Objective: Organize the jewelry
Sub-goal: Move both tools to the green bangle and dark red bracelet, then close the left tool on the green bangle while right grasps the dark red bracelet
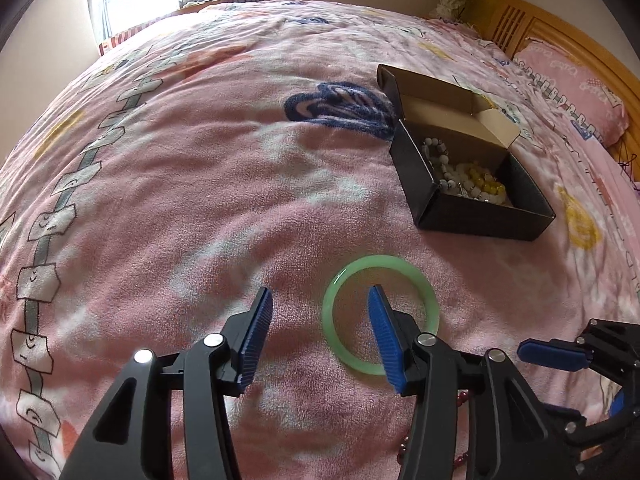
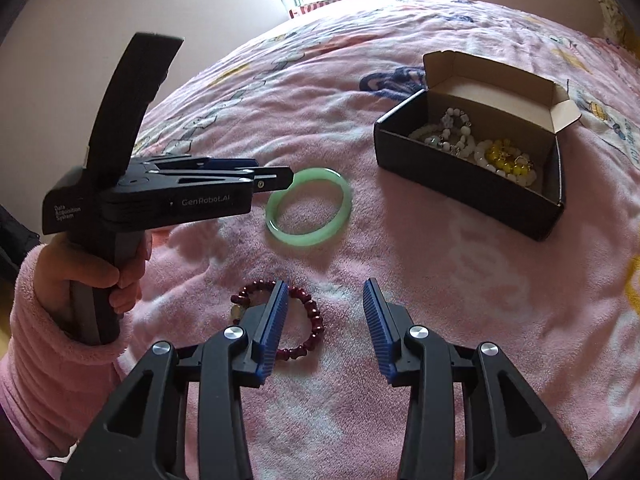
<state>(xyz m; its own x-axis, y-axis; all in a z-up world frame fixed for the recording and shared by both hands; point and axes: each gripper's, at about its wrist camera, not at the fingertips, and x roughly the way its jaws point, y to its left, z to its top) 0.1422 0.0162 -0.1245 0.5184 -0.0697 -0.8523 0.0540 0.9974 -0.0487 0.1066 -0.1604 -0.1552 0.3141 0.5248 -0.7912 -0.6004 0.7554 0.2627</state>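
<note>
So the green bangle [image 1: 380, 316] is lying flat on the pink bed cover [image 1: 200, 200], and the left gripper [image 1: 320, 336] is hanging right over it, jaws sitting partly apart with one finger above the hole and nothing gripped. The right gripper [image 2: 325, 330] is hovering over the dark red bead bracelet [image 2: 308, 320], jaws apart and empty too. The open black box [image 2: 472, 196], towards the headboard side, is holding white and yellow beads.
</note>
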